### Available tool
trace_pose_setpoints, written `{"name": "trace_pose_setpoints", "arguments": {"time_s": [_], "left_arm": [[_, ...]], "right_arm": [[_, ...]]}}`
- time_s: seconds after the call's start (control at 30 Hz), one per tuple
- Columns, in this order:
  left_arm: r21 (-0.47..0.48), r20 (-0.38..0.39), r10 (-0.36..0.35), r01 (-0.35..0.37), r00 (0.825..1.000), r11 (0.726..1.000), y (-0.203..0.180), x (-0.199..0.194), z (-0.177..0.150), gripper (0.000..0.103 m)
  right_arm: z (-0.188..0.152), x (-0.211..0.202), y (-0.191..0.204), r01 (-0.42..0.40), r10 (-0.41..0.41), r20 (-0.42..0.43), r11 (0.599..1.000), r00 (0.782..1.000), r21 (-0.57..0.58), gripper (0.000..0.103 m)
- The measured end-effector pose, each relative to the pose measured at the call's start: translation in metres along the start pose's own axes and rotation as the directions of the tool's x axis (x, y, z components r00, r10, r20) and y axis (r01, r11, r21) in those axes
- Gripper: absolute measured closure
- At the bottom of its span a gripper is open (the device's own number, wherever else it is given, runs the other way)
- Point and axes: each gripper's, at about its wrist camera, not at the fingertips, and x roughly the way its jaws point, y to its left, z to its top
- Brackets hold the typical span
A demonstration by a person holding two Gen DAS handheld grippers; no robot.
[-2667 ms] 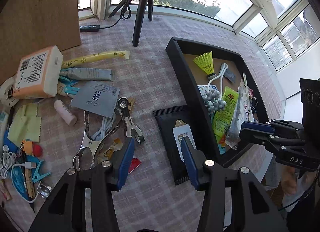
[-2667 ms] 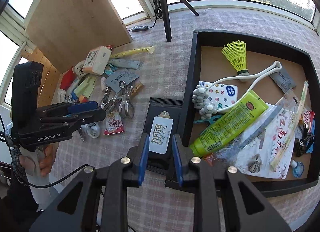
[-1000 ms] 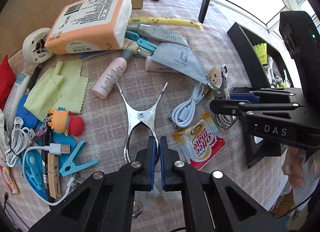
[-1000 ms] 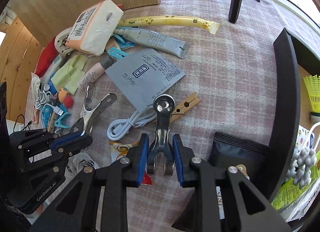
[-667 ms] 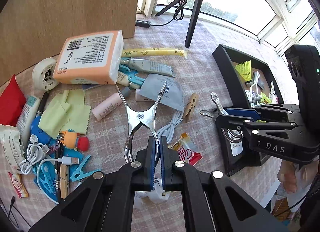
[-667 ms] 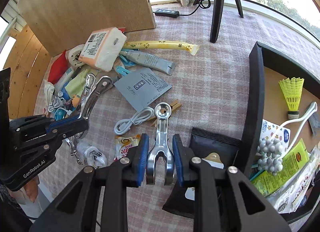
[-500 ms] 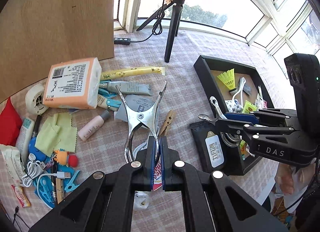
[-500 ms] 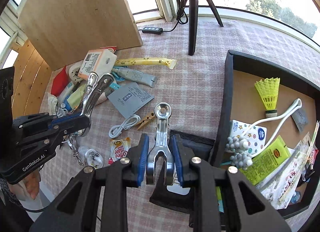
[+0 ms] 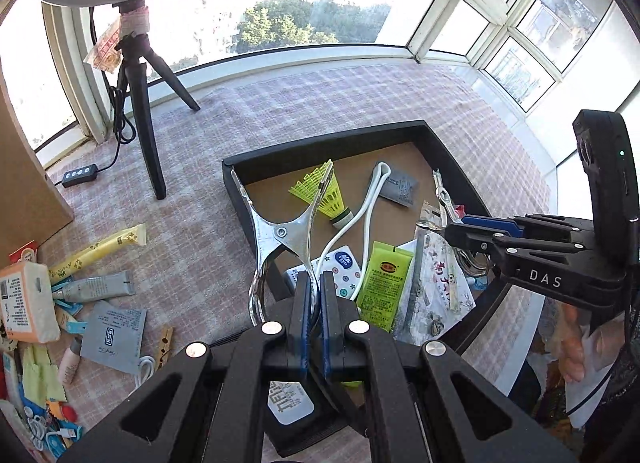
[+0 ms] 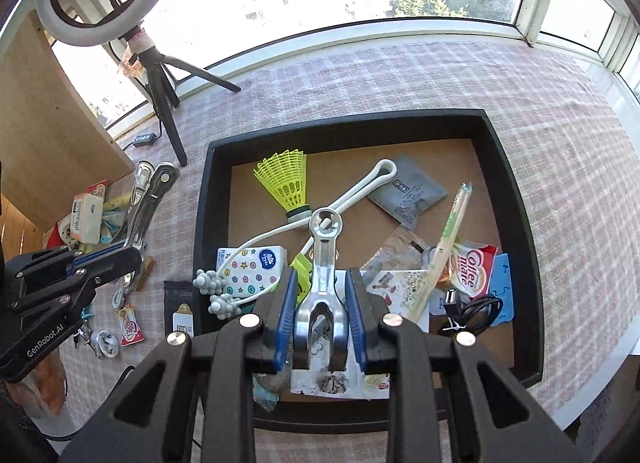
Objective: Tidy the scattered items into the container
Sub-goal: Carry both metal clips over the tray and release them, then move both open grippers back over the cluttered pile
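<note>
Both grippers' fingers clamped on stiff, slick metal clips (image 10: 322, 263) (image 9: 286, 235) by their handles, above the tray (image 10: 508, 183).

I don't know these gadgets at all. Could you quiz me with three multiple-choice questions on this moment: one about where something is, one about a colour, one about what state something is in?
1. Where does the shuttlecock lie?
A. Inside the black rectangular tray
B. On the checked cloth beside the tripod
C. On top of the tissue pack

2. What colour is the shuttlecock's plastic skirt?
A. Red
B. Yellow-green
C. Dark blue

3. What is the right hand-held gripper doing?
A. Standing open and empty
B. Closed on a shiny metal spring clamp
C. Closed on a white cable

Answers:
1 A: the shuttlecock rests on the brown floor of the black rectangular tray.
2 B: its skirt is bright yellow-green.
3 B: the right hand-held gripper has its blue pads against a shiny metal spring clamp, held above the tray.
</note>
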Motion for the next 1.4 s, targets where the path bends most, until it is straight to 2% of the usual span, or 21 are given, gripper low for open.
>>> {"name": "trace_pose_setpoints", "arguments": {"time_s": [0.17,0.23,0.3,0.33,0.37,0.4,0.43,0.6,0.87,1.03,1.17,1.3,1.4], "left_arm": [[0.049,-0.009,-0.025,0.026,1.000,0.998,-0.044,0.017,0.016,0.099],[0.066,-0.008,-0.025,0.026,1.000,0.998,-0.059,0.023,0.022,0.097],[0.071,-0.011,-0.024,0.025,1.000,0.997,-0.069,0.030,0.027,0.082],[0.067,-0.020,-0.024,0.026,1.000,0.997,-0.072,0.034,0.029,0.057],[0.065,-0.017,-0.030,0.031,0.999,0.997,-0.074,0.034,0.030,0.041],[0.068,-0.007,-0.033,0.034,0.999,0.997,-0.077,0.034,0.030,0.041],[0.076,-0.003,-0.030,0.030,1.000,0.997,-0.079,0.033,0.029,0.041],[0.098,0.014,0.002,-0.003,1.000,0.995,-0.080,0.026,0.024,0.043],[0.038,0.014,0.034,-0.034,0.999,0.999,-0.040,0.009,0.004,0.043],[-0.024,0.017,0.097,-0.097,0.995,0.995,0.007,-0.013,-0.022,0.043],[-0.113,0.010,0.147,-0.145,0.989,0.983,0.062,-0.043,-0.047,0.043],[-0.220,0.006,0.203,-0.197,0.979,0.955,0.127,-0.081,-0.085,0.042],[-0.298,-0.009,0.255,-0.246,0.967,0.922,0.170,-0.105,-0.120,0.042]], "right_arm": [[-0.002,-0.006,-0.046,0.048,-0.048,0.005,0.996,0.999,0.080,0.079],[-0.003,-0.006,-0.057,0.063,-0.063,0.005,0.993,0.998,0.097,0.083],[-0.005,-0.009,-0.063,0.045,-0.048,0.025,0.994,0.999,0.100,0.083],[-0.004,-0.009,-0.065,0.043,-0.046,0.026,0.993,0.999,0.107,0.078],[-0.005,-0.010,-0.067,0.047,-0.050,0.026,0.992,0.998,0.120,0.067],[-0.004,-0.010,-0.069,0.046,-0.051,0.031,0.990,0.998,0.132,0.057],[-0.004,-0.010,-0.071,0.042,-0.048,0.038,0.989,0.998,0.140,0.054],[-0.004,-0.006,-0.067,0.030,-0.036,0.035,0.989,0.999,0.144,0.053],[-0.005,-0.003,-0.033,-0.002,-0.001,0.040,0.997,0.999,0.072,0.053],[-0.009,0.003,-0.002,-0.039,0.039,0.028,0.999,0.999,0.011,0.053],[-0.015,0.006,0.030,-0.089,0.091,0.024,0.994,0.996,-0.058,0.053],[-0.026,0.008,0.073,-0.158,0.163,0.013,0.973,0.987,-0.167,0.053],[-0.039,0.012,0.112,-0.159,0.160,-0.019,0.950,0.987,-0.271,0.053]]}}
